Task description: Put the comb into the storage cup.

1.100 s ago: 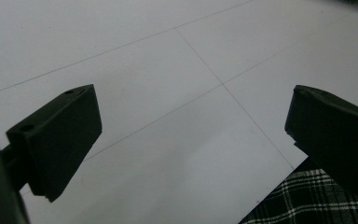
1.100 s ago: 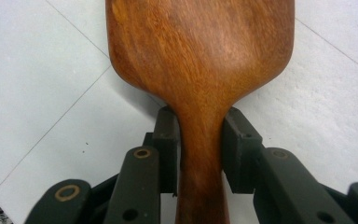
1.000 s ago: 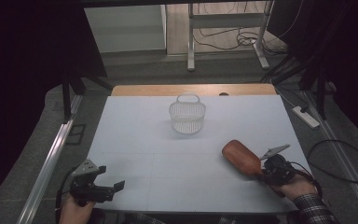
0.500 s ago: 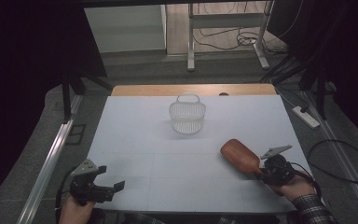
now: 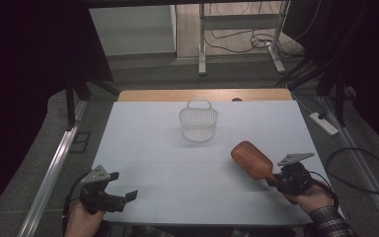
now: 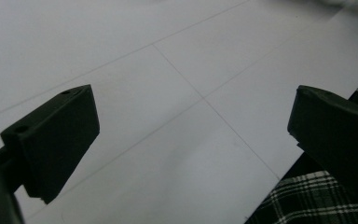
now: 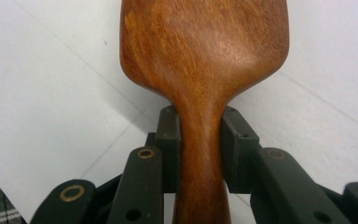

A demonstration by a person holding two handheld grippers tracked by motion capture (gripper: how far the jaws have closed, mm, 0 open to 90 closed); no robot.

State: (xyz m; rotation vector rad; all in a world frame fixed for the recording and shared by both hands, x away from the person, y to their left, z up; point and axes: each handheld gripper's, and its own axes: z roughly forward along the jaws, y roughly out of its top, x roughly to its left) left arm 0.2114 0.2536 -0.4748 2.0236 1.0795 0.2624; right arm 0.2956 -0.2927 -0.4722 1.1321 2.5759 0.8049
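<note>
At the near right corner of the white table (image 5: 177, 148), we see the right gripper (image 5: 282, 178) clamped on a wooden hairbrush (image 5: 252, 160), its two black jaws pressed against either side of the brush's narrow handle. In the right gripper view the hairbrush (image 7: 205, 60) runs straight out from between the jaws, the handle pinched just below the point where it widens, and the broad brown back of the head spreads beyond the jaw tips and faces the camera. From above, the head juts forward and to the left of that gripper, tilted, with its dark bristle side turned toward the table; we cannot tell whether the bristles touch the surface or ride just over it. A hand in a plaid cuff holds the tool from behind. A white mesh basket (image 5: 198, 121) with a looped handle stands upright well ahead of the brush head and off to its left, clear of it, toward the far edge of the table. Across the near edge, well apart from the brush, the left gripper (image 5: 121, 196) sits in the other hand with its jaws spread wide; in the left gripper view we see the left gripper (image 6: 191, 126) with bare white tabletop in the gap between its jaws.
</note>
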